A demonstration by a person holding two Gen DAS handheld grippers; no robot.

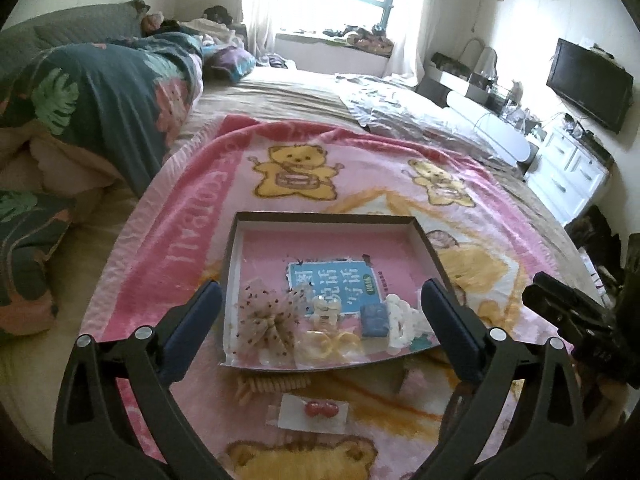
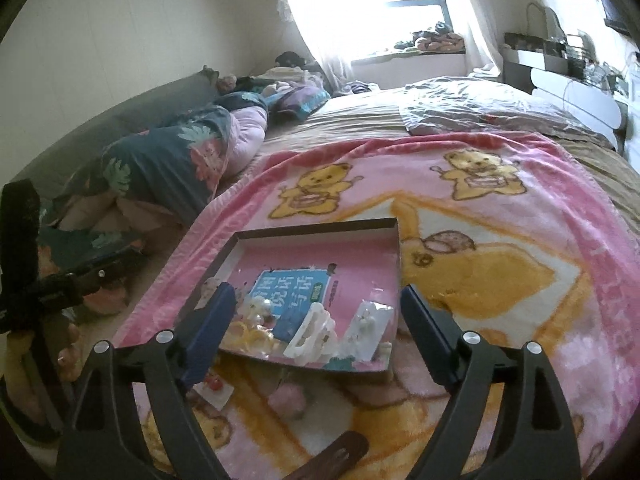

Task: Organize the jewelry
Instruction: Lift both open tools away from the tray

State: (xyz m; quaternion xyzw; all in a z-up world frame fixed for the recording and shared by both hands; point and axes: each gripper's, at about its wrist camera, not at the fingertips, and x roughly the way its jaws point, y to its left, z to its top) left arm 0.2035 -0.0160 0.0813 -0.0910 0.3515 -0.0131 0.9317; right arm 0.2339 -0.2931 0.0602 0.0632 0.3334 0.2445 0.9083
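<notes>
Jewelry and hair accessories lie clustered at the near end of a shallow cardboard box lid [image 1: 424,236] resting on a pink teddy-bear blanket [image 1: 192,216] spread over a bed. Inside the lid, seen from the left wrist camera: a beige dotted mesh bow [image 1: 270,316] at the left, a clear bag of yellow rings [image 1: 332,346] beside it, a small white ornament [image 1: 325,310], a small blue box [image 1: 374,320], and a white claw hair clip [image 1: 398,322] at the right. A pink booklet with a blue title panel [image 1: 334,284] lines the floor of the lid under them.

Outside the lid, on the blanket just in front of its near edge, lie a beige comb-shaped item [image 1: 272,386] and a card carrying a red piece [image 1: 320,410]. The right wrist camera additionally shows a clear packet with white pieces [image 2: 366,328] inside the lid, right of the claw clip, and a dark brown barrette [image 2: 336,456] on the blanket at the bottom edge.

Left gripper [image 1: 320,332] hovers above the near end of the lid, fingers spread wide, grasping nothing. Right gripper [image 2: 316,328] hovers likewise, fingers spread wide and empty, framing the lid's near end. A patterned dark quilt [image 1: 100,92] is bunched at the far left of the bed.
</notes>
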